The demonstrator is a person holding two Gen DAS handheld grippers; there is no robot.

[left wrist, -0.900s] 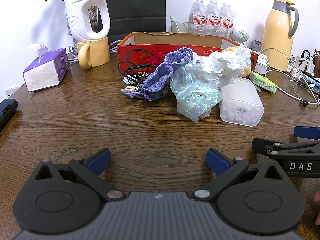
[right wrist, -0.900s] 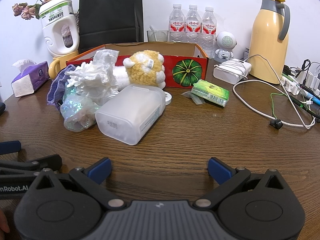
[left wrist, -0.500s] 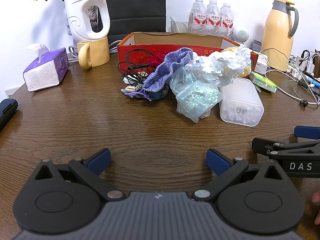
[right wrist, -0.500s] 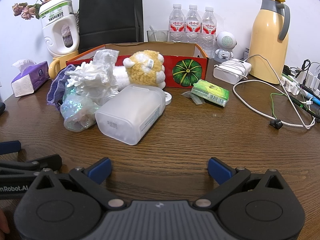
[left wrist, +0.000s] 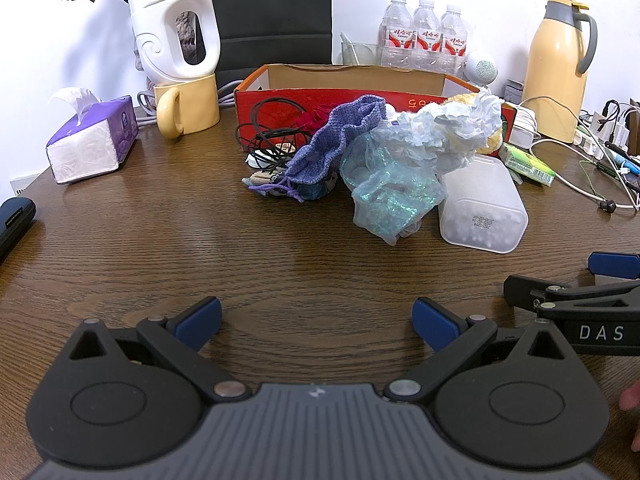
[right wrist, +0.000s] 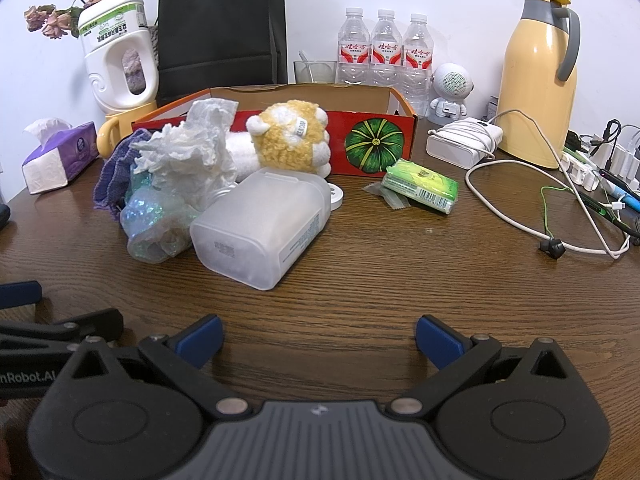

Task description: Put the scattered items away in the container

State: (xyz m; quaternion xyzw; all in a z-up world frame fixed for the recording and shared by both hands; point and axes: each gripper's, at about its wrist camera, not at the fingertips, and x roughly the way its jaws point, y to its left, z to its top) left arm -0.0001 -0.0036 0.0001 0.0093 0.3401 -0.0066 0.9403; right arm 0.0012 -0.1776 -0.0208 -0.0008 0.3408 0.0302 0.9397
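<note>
A red cardboard box (left wrist: 352, 92) (right wrist: 372, 146) stands open-topped at the back of the wooden table. In front of it lies a heap: black cable (left wrist: 268, 128), purple knitted pouch (left wrist: 336, 140), iridescent plastic bag (left wrist: 390, 192), crumpled white tissue (right wrist: 188, 156), frosted plastic jar on its side (right wrist: 260, 228), yellow plush toy (right wrist: 292, 140) and a green packet (right wrist: 420, 186). My left gripper (left wrist: 316, 322) and right gripper (right wrist: 318, 338) hover side by side over bare wood near the front, both open with nothing between the fingers.
A purple tissue box (left wrist: 92, 144) and yellow mug (left wrist: 188, 104) with a white jug sit at the left. Water bottles (right wrist: 384, 52), a small white speaker, a yellow thermos (right wrist: 536, 92), a white charger and loose cables (right wrist: 560, 216) crowd the right.
</note>
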